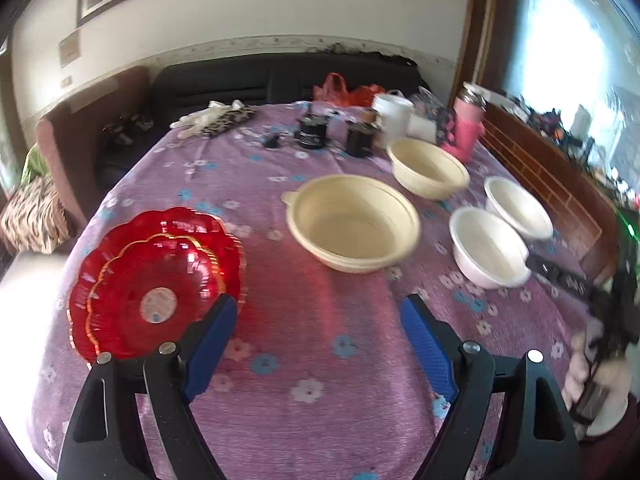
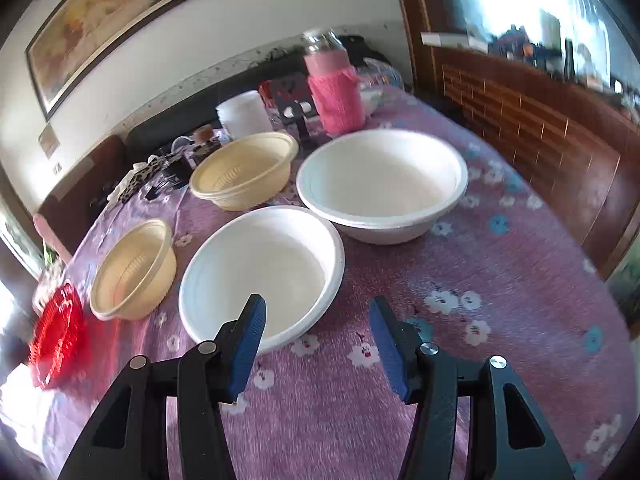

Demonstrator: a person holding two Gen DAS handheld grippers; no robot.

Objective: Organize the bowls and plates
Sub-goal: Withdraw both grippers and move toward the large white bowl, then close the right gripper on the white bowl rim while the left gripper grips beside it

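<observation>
Jaws are spread on both grippers, nothing held. Nearest white bowl (image 2: pixel 262 272) is found just ahead-left of right gripper (image 2: pixel 316 344); left gripper (image 1: pixel 320 320) is farther away.

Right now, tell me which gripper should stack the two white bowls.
Right. The right gripper hangs open at the near white bowl, beside the far white bowl. The left gripper sits by the red plates.
</observation>
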